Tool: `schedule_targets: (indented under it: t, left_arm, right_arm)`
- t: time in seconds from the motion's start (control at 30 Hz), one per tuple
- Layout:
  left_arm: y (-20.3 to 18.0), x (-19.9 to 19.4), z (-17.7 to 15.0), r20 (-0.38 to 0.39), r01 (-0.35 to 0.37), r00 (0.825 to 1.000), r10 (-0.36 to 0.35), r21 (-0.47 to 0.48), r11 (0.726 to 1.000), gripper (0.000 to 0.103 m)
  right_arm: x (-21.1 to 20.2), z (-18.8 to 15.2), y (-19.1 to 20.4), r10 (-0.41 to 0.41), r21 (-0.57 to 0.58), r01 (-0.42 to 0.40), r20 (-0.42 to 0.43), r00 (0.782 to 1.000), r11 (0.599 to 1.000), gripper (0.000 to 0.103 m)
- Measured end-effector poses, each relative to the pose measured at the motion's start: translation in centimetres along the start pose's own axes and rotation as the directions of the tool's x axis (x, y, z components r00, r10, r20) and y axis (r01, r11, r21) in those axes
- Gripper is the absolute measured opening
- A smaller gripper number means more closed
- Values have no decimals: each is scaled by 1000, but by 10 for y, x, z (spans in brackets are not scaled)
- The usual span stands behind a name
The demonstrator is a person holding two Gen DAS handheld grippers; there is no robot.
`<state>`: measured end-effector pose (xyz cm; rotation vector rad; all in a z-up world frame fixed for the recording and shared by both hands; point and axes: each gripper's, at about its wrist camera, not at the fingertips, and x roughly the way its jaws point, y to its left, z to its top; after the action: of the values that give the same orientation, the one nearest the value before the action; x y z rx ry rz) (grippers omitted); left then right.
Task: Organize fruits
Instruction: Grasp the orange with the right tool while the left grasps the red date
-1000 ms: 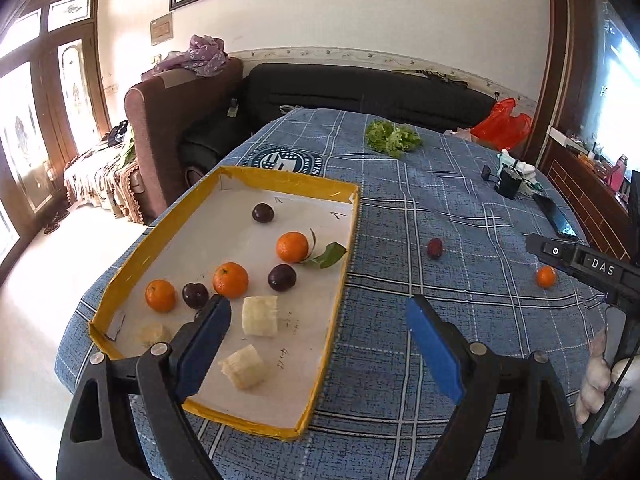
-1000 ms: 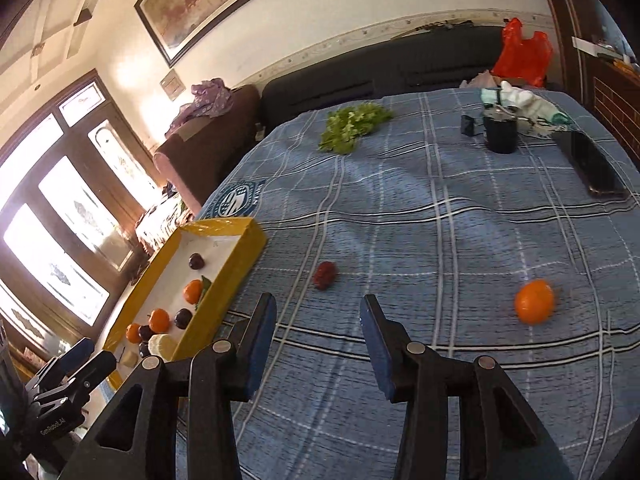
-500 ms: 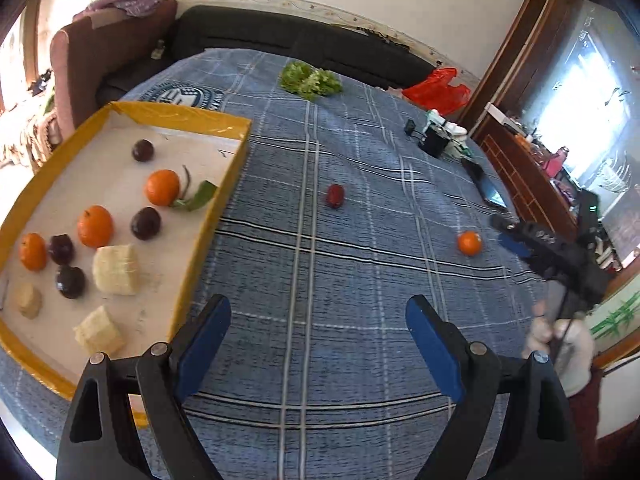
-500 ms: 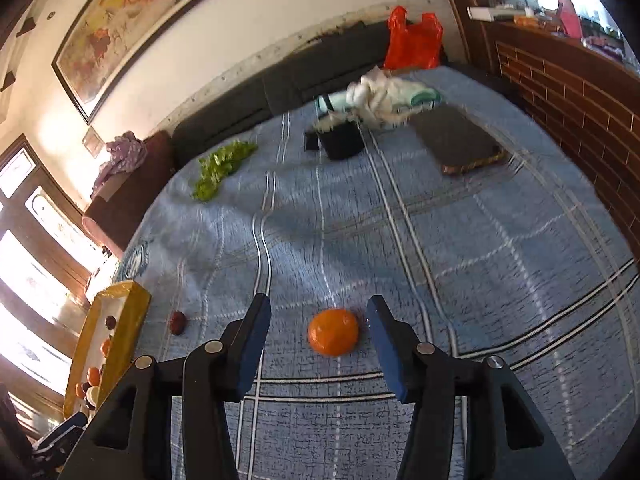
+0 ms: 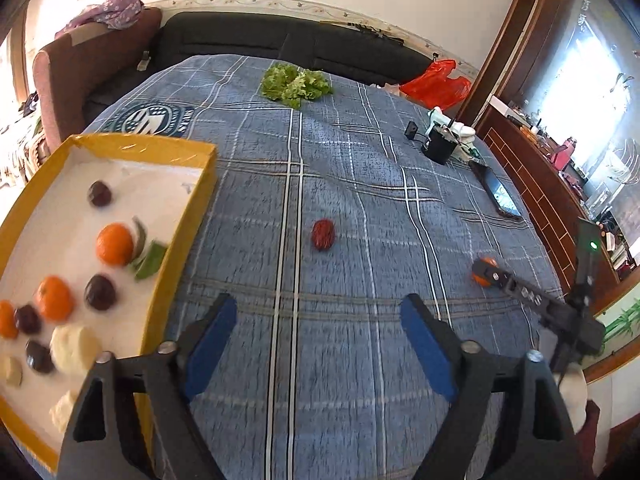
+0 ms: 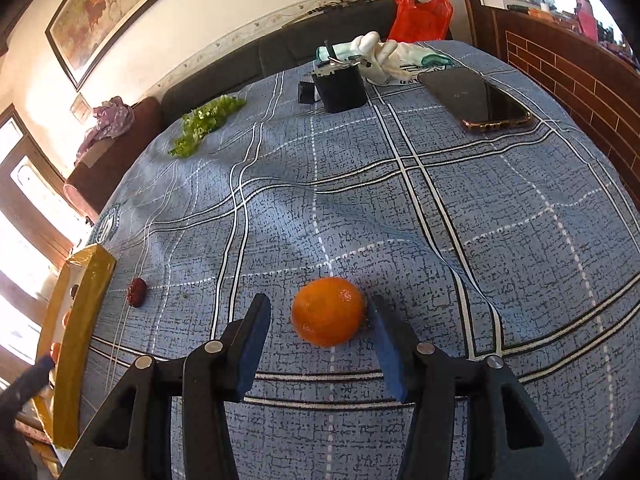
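Round glossy orange mandarin [image 6: 327, 311] on blue plaid tabletop [image 6: 440, 208], between unclenched right gripper [image 6: 318, 346] pads; left gripper [image 5: 318, 346] released, empty.

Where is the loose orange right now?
In the right wrist view, the orange lies on the blue tablecloth between the right gripper's open fingers, close against the right-hand one. The red date and yellow tray lie to its left.
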<state>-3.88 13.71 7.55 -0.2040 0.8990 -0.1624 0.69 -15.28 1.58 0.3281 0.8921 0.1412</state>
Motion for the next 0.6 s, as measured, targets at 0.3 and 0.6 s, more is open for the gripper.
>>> schedule_targets:
  t: [0.3, 0.6]
  left_arm:
    - [-7, 65, 26, -25, -44, 999, 44, 20, 999, 48]
    - [-17, 103, 37, -44, -79, 996, 84, 100, 992, 34]
  right_arm:
    - [-1, -3, 1, -27, -20, 27, 15, 1000, 999, 38]
    - [-1, -4, 4, -20, -27, 21, 8, 1000, 999, 38]
